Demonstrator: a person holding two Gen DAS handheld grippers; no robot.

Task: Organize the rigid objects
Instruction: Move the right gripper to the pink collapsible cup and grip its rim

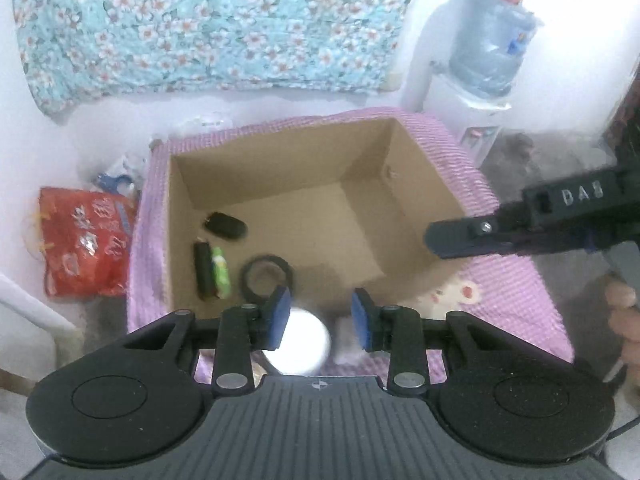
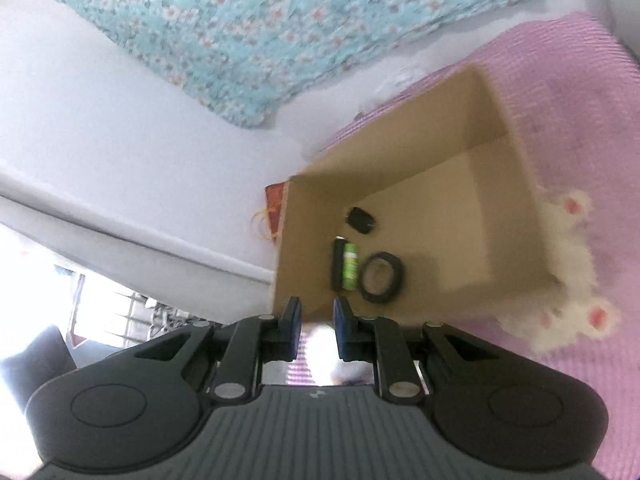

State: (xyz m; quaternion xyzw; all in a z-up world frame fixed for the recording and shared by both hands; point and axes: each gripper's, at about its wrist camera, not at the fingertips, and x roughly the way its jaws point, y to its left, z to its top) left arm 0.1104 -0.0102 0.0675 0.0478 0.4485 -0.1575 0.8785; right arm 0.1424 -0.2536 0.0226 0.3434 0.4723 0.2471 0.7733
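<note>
Nearest to us, the left gripper (image 1: 321, 317) shows matte black linkage arms with steel rivets and flat blue pads; its jaws stand a moderate way apart with nothing pressed between them. Just beneath them lies a smooth, round white disc (image 1: 298, 342), glossy and blurred, resting on the cloth. The right gripper (image 2: 317, 326) has the same black arms and blue pads (image 2: 294, 320), set narrow with an empty gap.

Beyond our fingers sits the cardboard box (image 1: 416, 184), open-topped, with plain brown walls and crisp folded corners, resting on a pink ribbed blanket (image 1: 516, 280) that carries a fluffy white patch with pink spots (image 2: 572, 280). The sorted items lie on the box floor by its left wall: a black tape ring (image 1: 267, 278), flat and hollow; a small green cylinder (image 1: 221, 276) touching a black stick-shaped piece (image 1: 203, 270); and a rounded black oblong case (image 1: 224, 225) a little farther in.

Left of the box lies a crinkly red plastic bag (image 1: 86, 242). Farther back hangs a teal floral cloth (image 1: 224, 20), and at the right stands a translucent blue water jug (image 1: 490, 44).
</note>
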